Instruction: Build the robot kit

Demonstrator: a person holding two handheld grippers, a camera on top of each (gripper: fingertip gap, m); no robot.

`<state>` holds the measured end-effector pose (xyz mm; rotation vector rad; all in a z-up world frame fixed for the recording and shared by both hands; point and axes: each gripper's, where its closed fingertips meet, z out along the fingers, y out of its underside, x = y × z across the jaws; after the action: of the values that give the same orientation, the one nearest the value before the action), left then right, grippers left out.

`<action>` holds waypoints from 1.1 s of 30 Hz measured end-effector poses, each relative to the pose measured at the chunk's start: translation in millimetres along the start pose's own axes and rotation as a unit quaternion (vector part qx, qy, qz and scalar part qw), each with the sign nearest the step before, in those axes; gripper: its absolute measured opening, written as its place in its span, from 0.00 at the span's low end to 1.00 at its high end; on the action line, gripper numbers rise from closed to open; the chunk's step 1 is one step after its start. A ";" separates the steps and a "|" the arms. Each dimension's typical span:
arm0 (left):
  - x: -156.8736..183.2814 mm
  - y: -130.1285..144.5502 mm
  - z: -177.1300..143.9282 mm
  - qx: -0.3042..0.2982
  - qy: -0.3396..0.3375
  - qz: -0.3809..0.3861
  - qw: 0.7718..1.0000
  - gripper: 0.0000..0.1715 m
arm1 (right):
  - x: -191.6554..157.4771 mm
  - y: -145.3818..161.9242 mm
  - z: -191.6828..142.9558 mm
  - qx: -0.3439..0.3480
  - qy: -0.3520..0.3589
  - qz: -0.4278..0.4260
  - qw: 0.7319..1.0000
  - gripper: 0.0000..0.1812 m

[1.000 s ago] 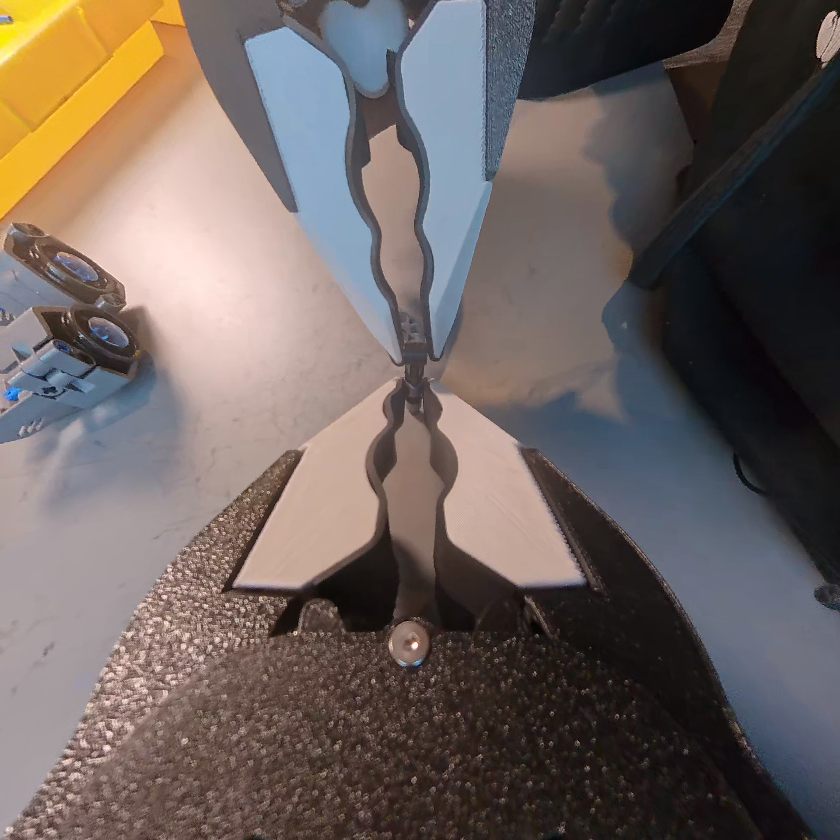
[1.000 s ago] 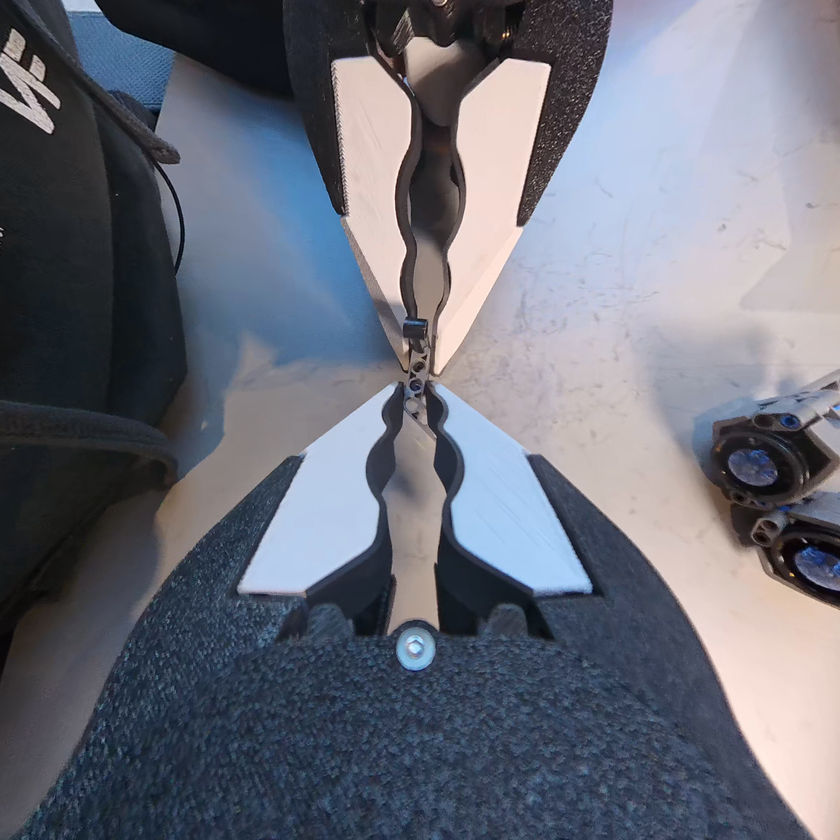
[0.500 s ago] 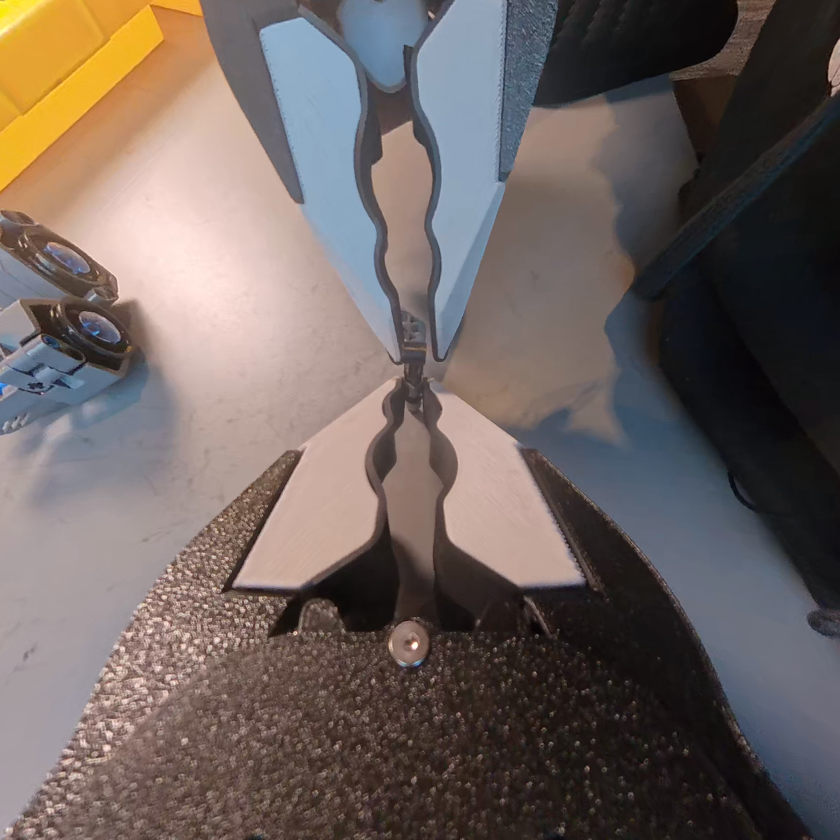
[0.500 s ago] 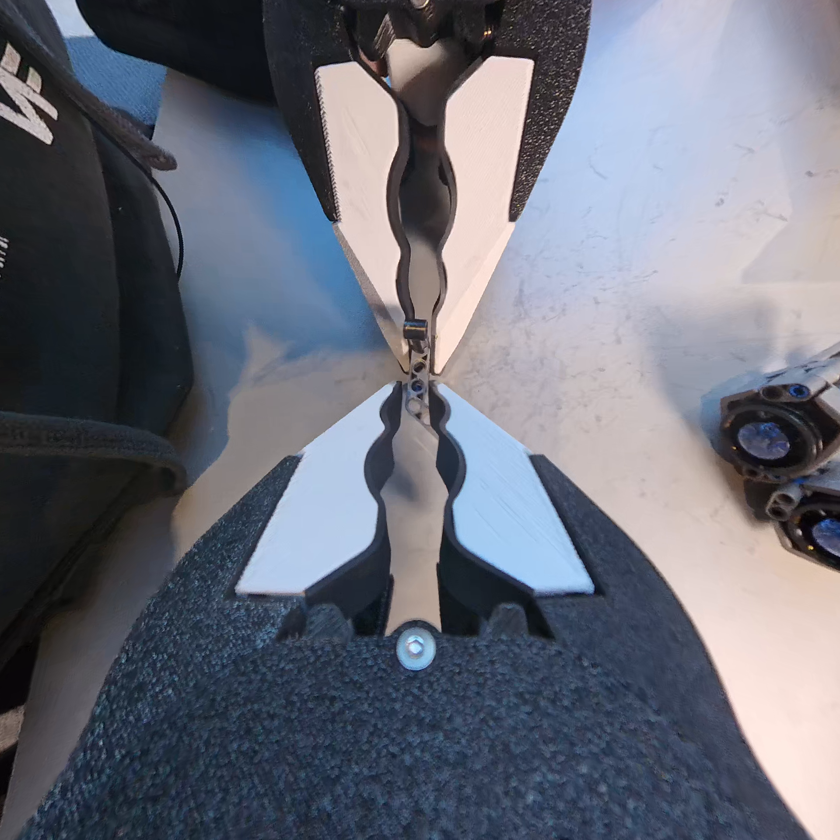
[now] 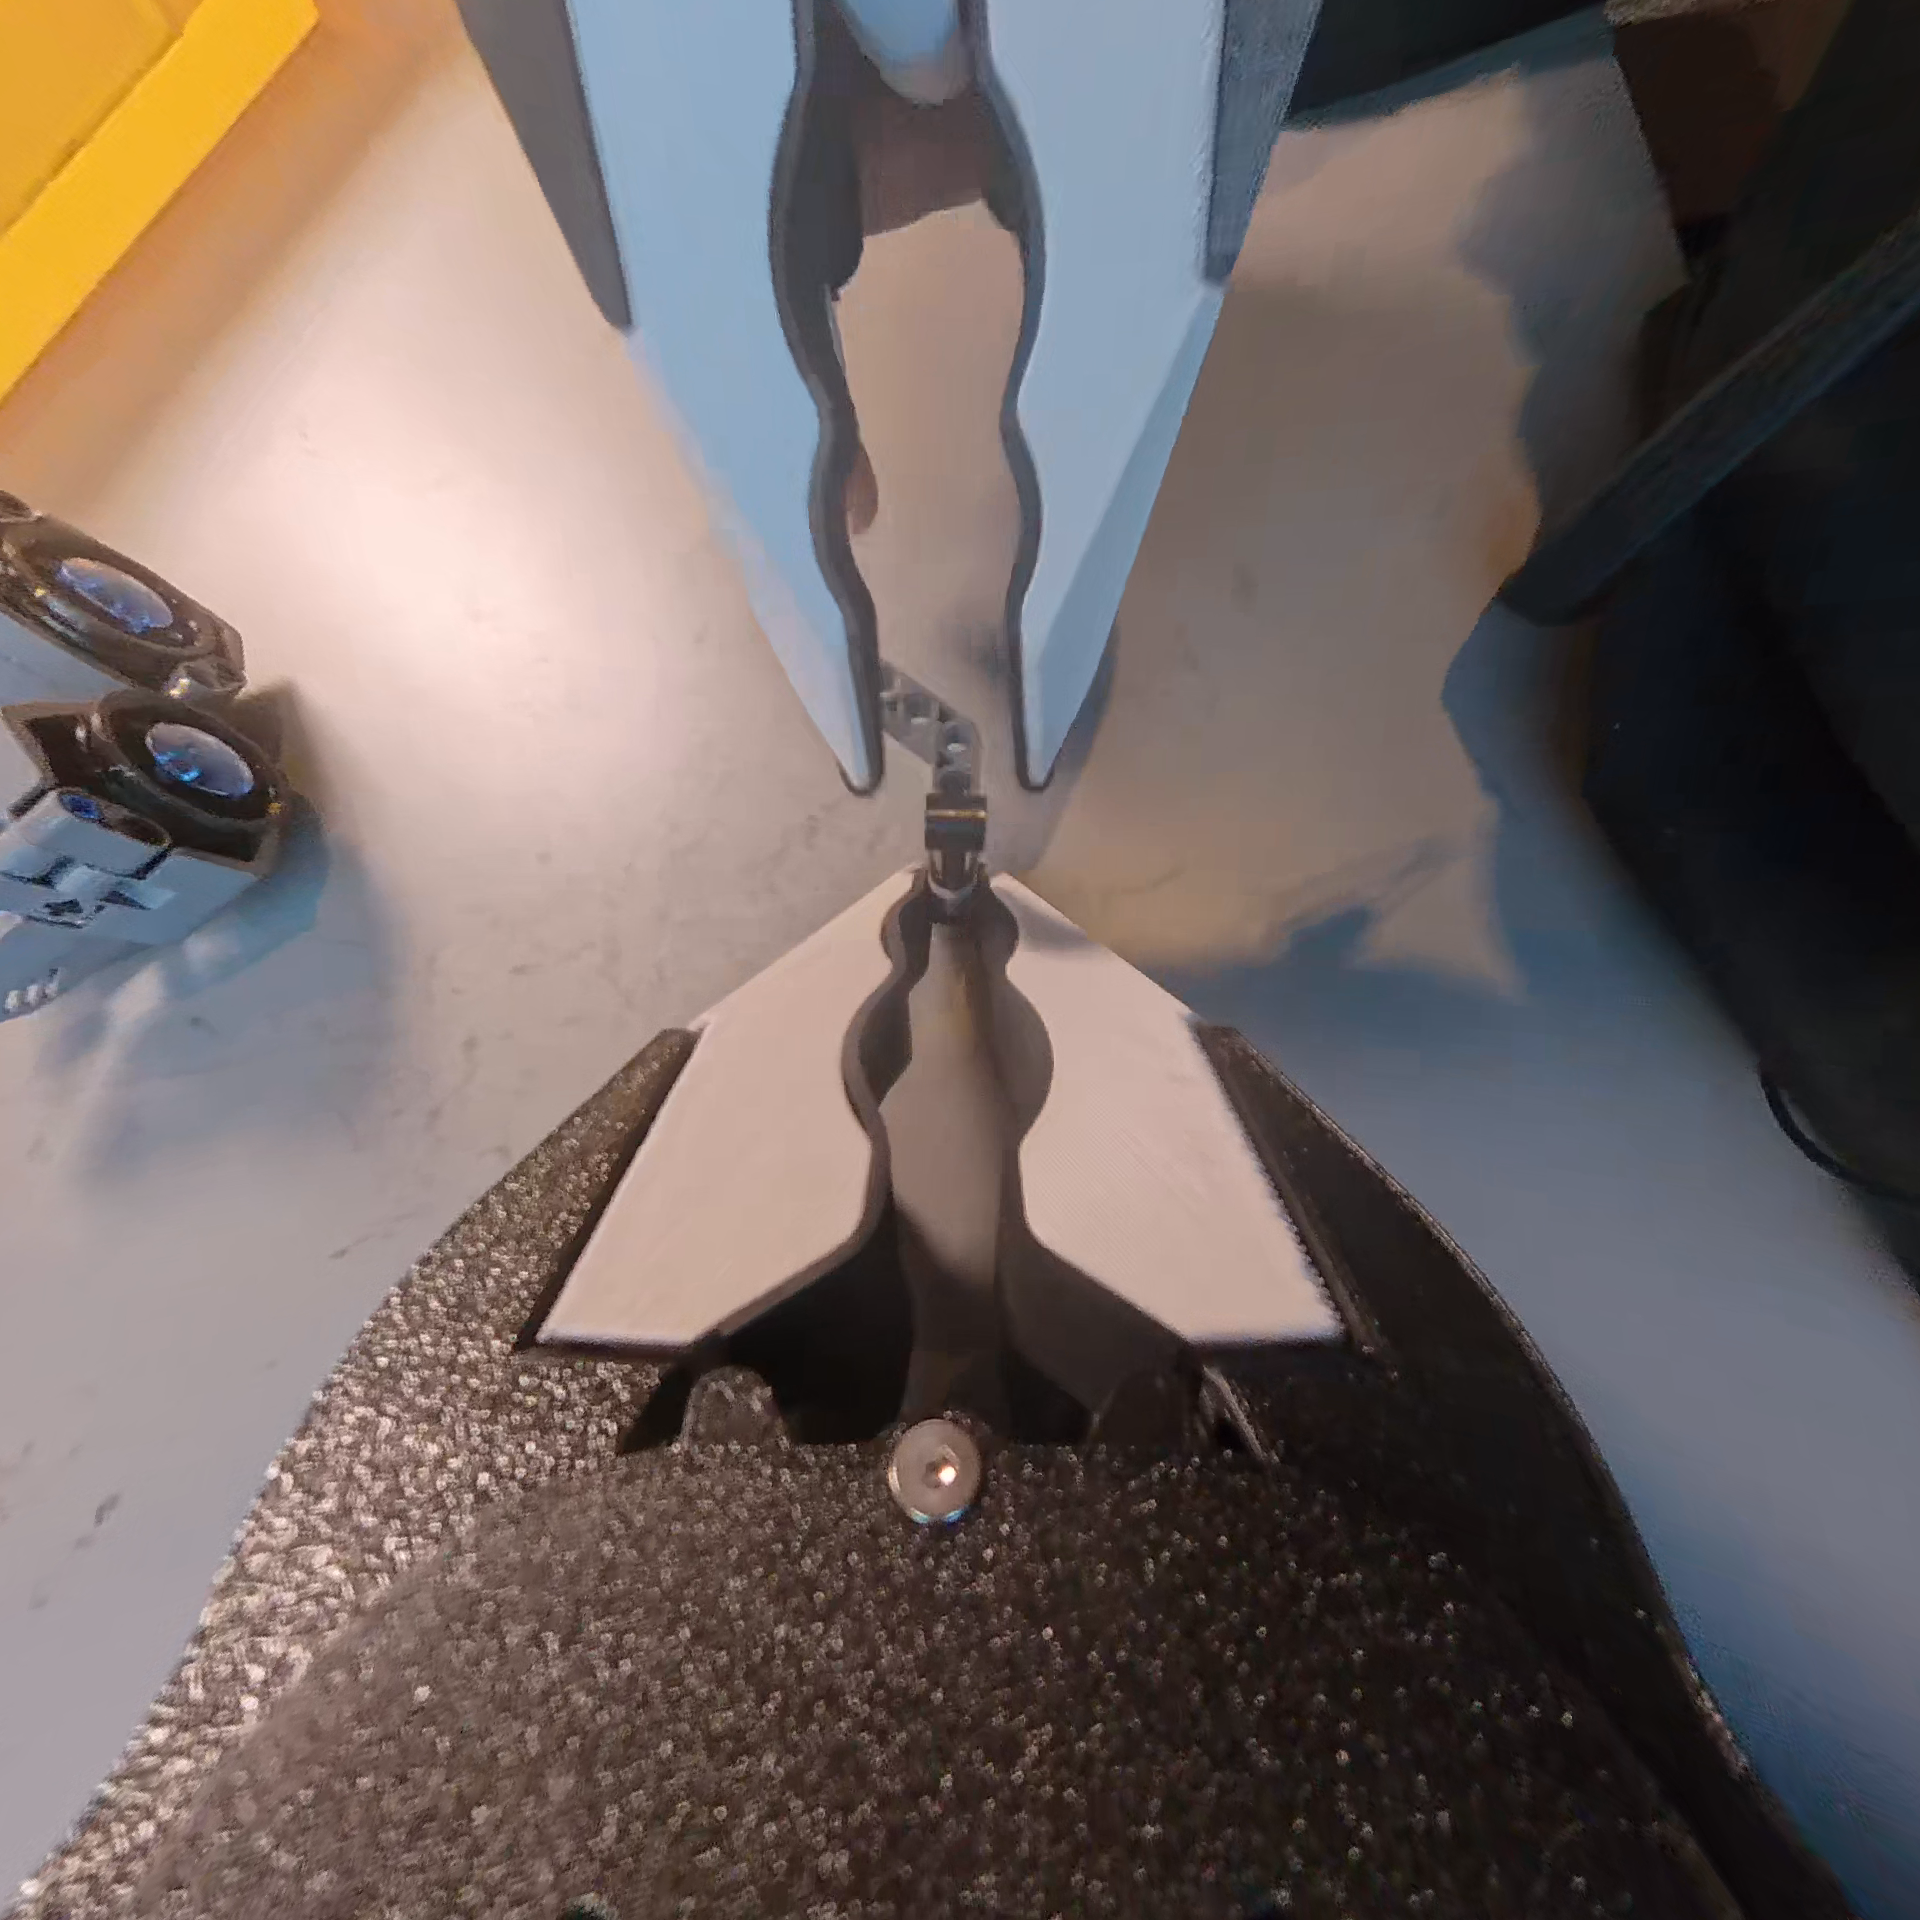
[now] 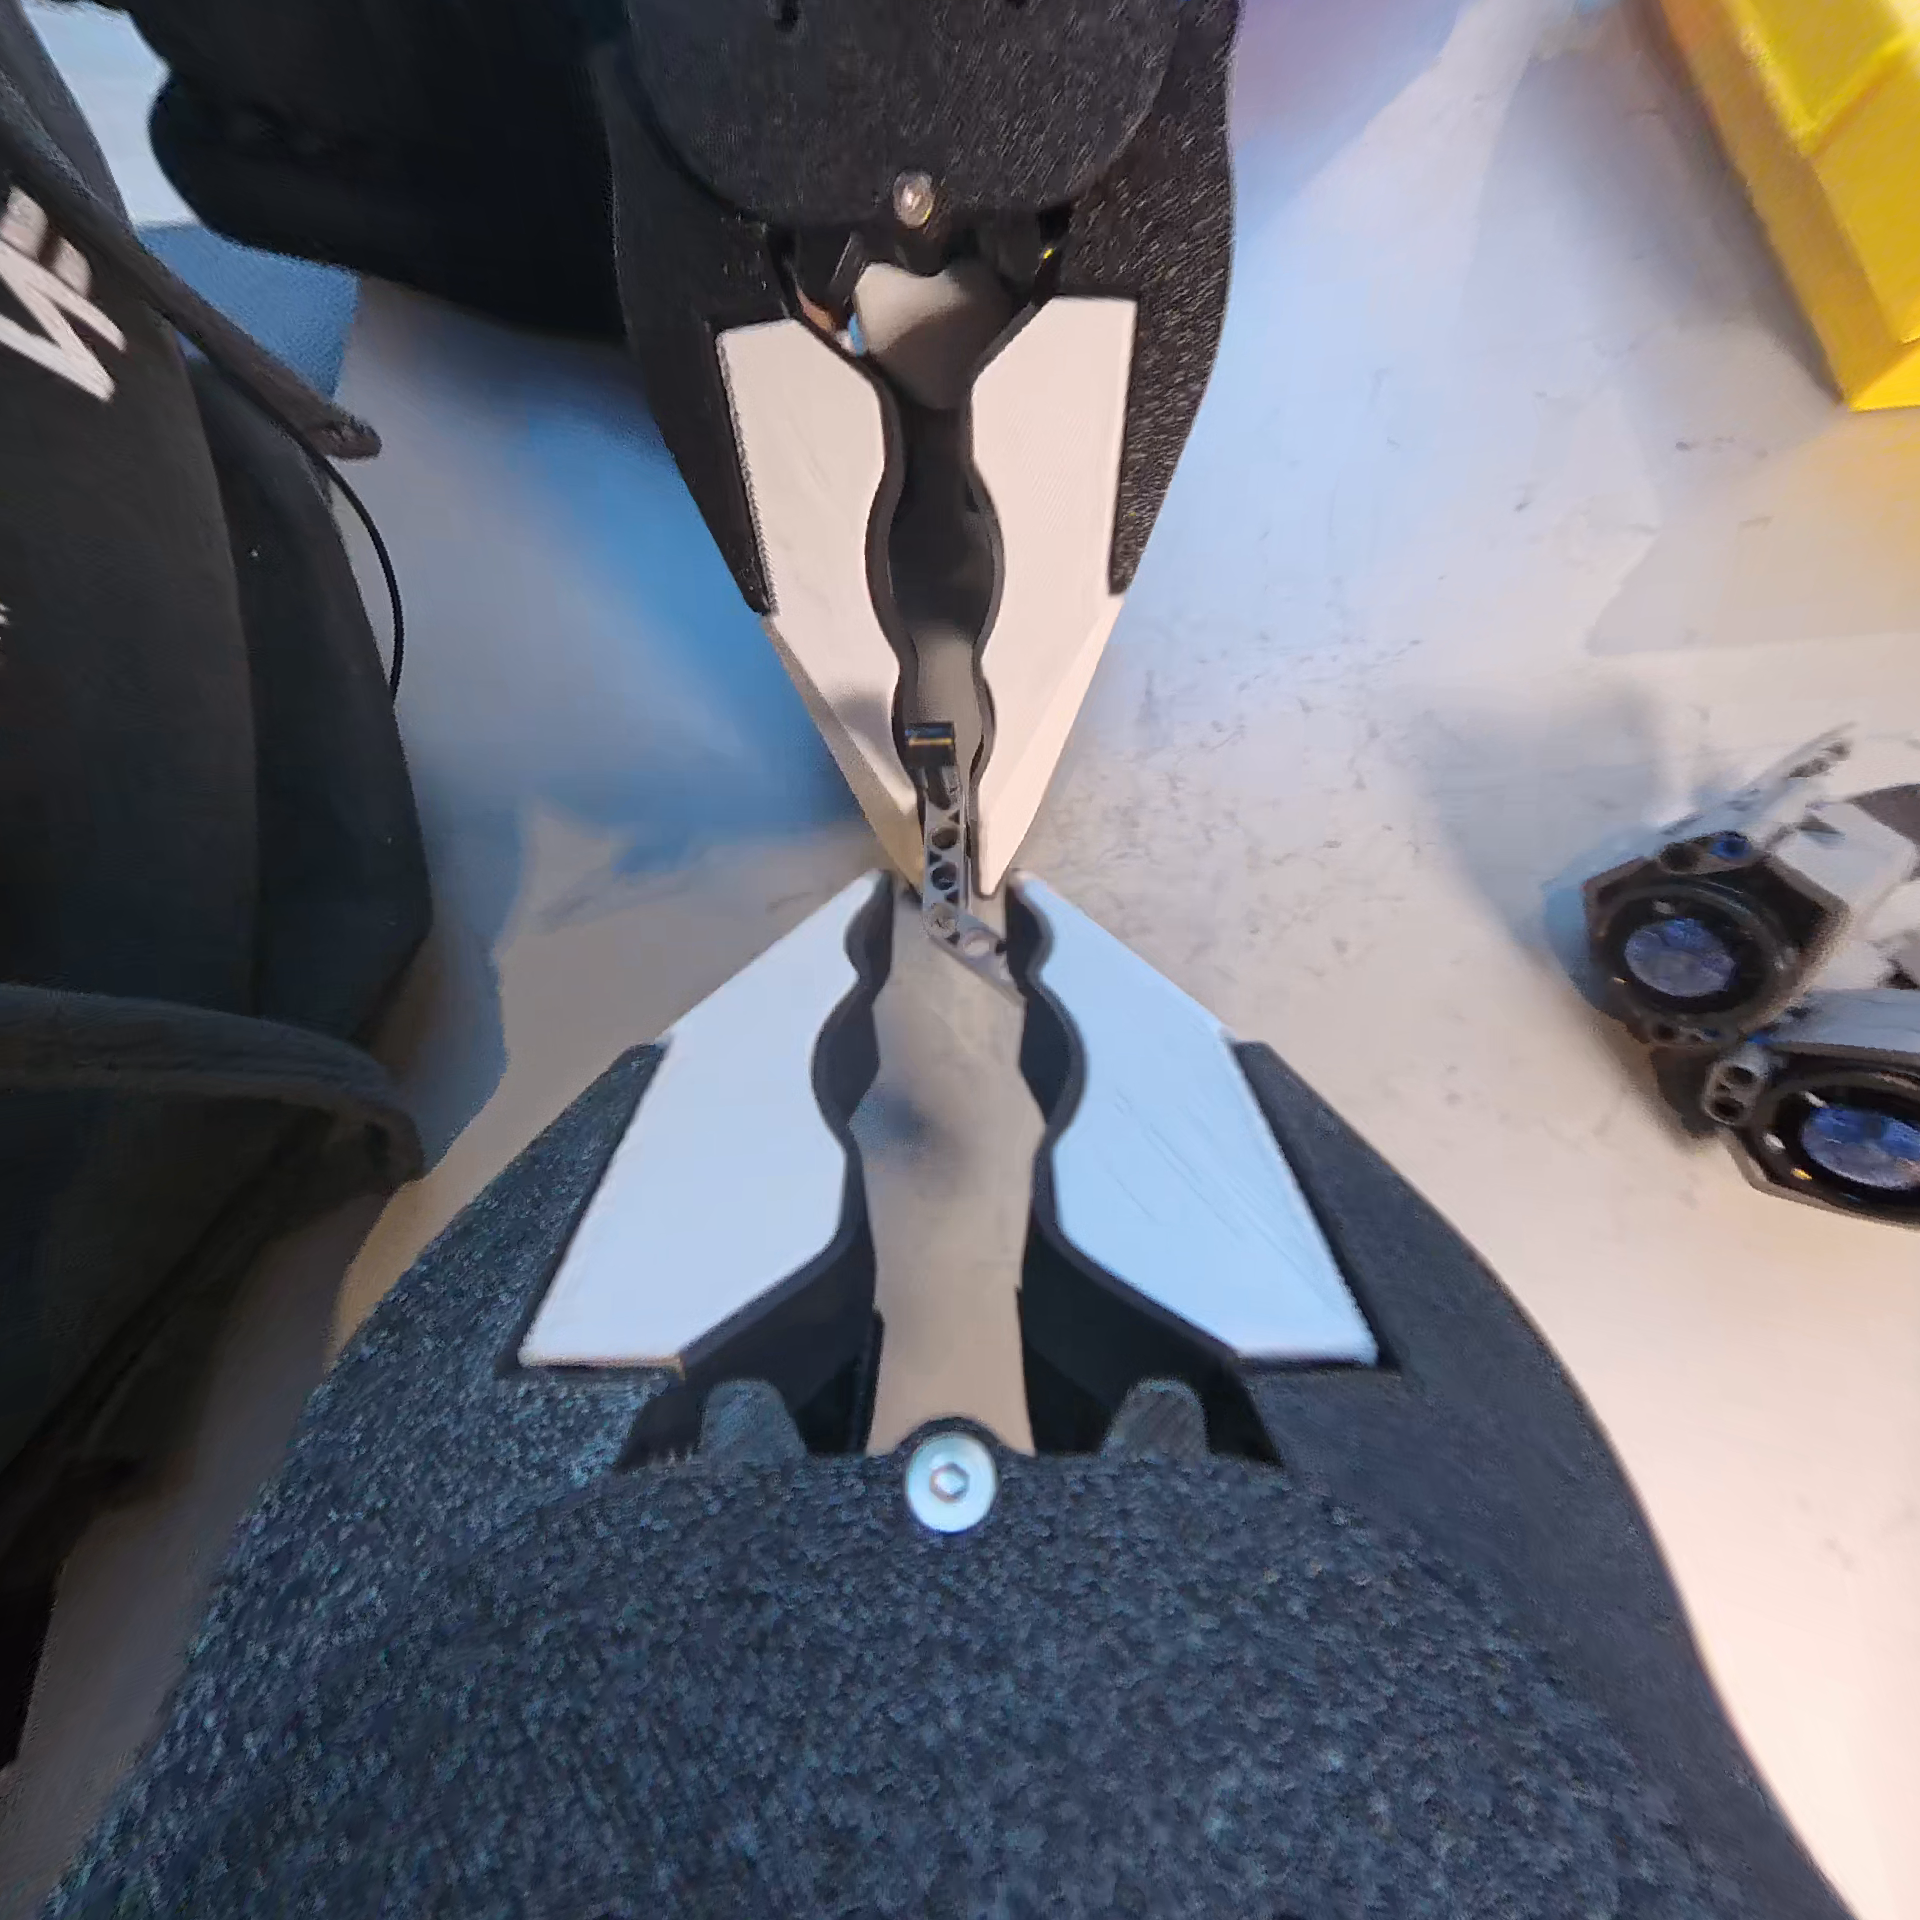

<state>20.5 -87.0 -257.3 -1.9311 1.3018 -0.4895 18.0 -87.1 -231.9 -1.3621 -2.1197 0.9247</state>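
Two grippers meet tip to tip over a pale tabletop (image 5: 436, 499). At lower centre of its own view, the left gripper (image 5: 951, 888) is pressed together, pinching a small black pin (image 5: 954, 831). The pin joins a grey angled beam with holes (image 5: 925, 717). From the top of that frame the right gripper (image 5: 945, 779) reaches in with its fingers spread, the beam lying loosely between them. At left sit two grey blocks with blue lenses (image 5: 145, 748), a yellow bin (image 5: 104, 156) fills the upper left corner, and black fabric (image 5: 1766, 831) lies along the right edge.
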 end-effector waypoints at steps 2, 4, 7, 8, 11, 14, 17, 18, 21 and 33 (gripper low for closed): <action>-3.6 -6.3 -5.0 0.024 -0.009 -0.007 1.000 0.04 | 4.1 -8.2 -16.5 0.046 0.019 0.007 0.999 0.14; -12.0 -16.6 -13.2 0.062 -0.023 -0.028 0.997 0.04 | 13.0 -18.7 -41.2 0.119 0.057 0.015 0.991 0.14; -22.7 -39.9 -27.8 0.130 -0.034 -0.051 0.990 0.04 | 22.9 -16.3 -65.5 0.192 0.084 0.062 0.976 0.14; -24.0 -47.4 -30.9 0.147 -0.032 -0.054 0.987 0.04 | 23.8 -14.5 -65.9 0.206 0.079 0.083 0.972 0.14; -23.8 -65.3 -34.1 0.174 -0.019 -0.058 0.983 0.04 | 24.2 -27.3 -63.8 0.274 0.053 0.117 0.953 0.14; -22.0 -77.9 -36.7 0.191 -0.017 -0.065 0.979 0.04 | 21.2 -41.5 -64.7 0.307 0.021 0.120 0.944 0.09; -19.3 -86.8 -41.6 0.214 -0.014 -0.079 0.974 0.04 | 16.9 -47.6 -67.3 0.313 -0.003 0.113 0.943 0.04; -17.8 -89.6 -43.1 0.223 -0.006 -0.088 0.971 0.04 | 15.4 -49.7 -69.7 0.319 -0.014 0.117 0.940 0.03; -13.4 -91.6 -41.7 0.227 0.021 -0.118 0.966 0.04 | 12.1 -47.8 -71.5 0.298 -0.032 0.117 0.947 0.03; -6.2 -80.3 -42.6 0.069 0.038 -0.092 0.993 0.06 | 5.1 -31.5 -54.3 0.164 -0.036 0.050 0.985 0.03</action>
<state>39.7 -80.3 -168.4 -1.9407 1.1114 -0.7319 33.7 -75.6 -172.0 -1.2890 -1.8579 1.3151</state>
